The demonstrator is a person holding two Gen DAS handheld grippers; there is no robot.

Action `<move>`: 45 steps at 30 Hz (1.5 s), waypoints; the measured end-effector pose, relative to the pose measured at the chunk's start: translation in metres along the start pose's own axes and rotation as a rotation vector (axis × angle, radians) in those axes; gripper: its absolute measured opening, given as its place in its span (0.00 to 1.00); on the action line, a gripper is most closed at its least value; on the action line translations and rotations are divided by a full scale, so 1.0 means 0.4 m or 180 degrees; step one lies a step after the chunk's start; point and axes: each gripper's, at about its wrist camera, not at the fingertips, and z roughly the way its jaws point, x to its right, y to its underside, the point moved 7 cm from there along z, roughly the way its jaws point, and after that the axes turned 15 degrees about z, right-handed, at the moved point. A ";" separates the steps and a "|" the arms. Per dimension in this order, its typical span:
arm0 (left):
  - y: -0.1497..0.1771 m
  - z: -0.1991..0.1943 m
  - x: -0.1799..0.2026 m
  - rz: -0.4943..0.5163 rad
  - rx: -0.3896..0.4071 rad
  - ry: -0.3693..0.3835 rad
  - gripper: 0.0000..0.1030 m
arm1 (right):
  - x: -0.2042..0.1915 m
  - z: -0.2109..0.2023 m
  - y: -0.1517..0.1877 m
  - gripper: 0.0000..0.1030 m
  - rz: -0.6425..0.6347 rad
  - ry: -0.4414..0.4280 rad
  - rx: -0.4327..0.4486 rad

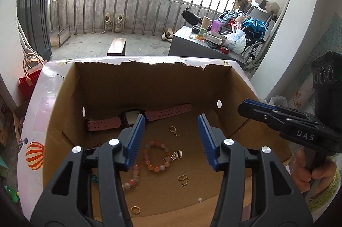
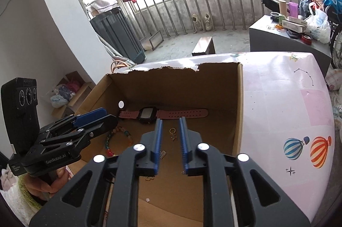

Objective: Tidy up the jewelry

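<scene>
Left gripper (image 1: 171, 137): black frame, blue ribbed pads, jaws released and standing apart with nothing between them; aimed down into the cardboard box (image 1: 154, 86). Its side, seen from the right wrist view, reads "GenRobot.AI"; a hand (image 2: 46, 184) holds its grip from below.

Right gripper (image 2: 170, 144): same build, jaws parted by a narrow gap, nothing clamped; also angled down over the box. Its side, seen from the left wrist view, reads "DAS"; a hand (image 1: 314, 171) grips its handle.

Contents on the box floor, near to far:
- One gold ring (image 1: 135, 210), nearest the front edge.
- One gold butterfly charm (image 1: 183, 180).
- One strand of pink and pale beads (image 1: 132, 179), partly hidden behind the left pad.
- One bead bracelet (image 1: 157, 155) in orange and pink, closed in a loop, under the left gripper.
- One small gold ladder-like charm (image 1: 177, 154), touching the bracelet's right side.
- One gold earring (image 1: 173, 130) with a hoop and dangling leaf.
- One pink-strapped watch (image 1: 136, 118) with a black square case, lying flat against the back wall.

Box: one, brown inside, torn top edge, one round hole in each side wall. It stands on a pale pink surface (image 2: 282, 111) printed with hot-air balloons, two on the right and one on the left.

Beyond: one metal railing (image 1: 136, 11) with hanging clothes above it.
</scene>
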 end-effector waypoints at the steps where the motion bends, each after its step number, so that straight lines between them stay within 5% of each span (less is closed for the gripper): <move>1: -0.001 -0.011 0.000 0.0008 0.0016 -0.0017 0.50 | -0.001 -0.010 0.000 0.26 0.0001 0.0013 0.0042; 11: 0.035 -0.234 0.029 0.0152 0.0428 -0.0451 0.82 | -0.072 -0.231 0.073 0.68 -0.0203 0.0309 0.0985; 19: 0.114 -0.363 0.037 0.0106 0.0455 -0.0703 0.87 | -0.106 -0.335 0.171 0.88 -0.0278 0.0606 0.1424; 36: 0.238 -0.370 0.002 -0.0202 0.0169 -0.0748 0.89 | -0.100 -0.278 0.293 0.91 -0.0322 0.0815 0.1036; 41: 0.208 -0.334 -0.070 -0.0276 0.0276 -0.0833 0.89 | -0.023 -0.219 0.243 0.91 0.0169 0.0640 0.0725; 45: 0.192 -0.221 -0.155 -0.0556 -0.0035 -0.0557 0.89 | 0.059 -0.180 0.165 0.84 0.0598 0.0547 0.0570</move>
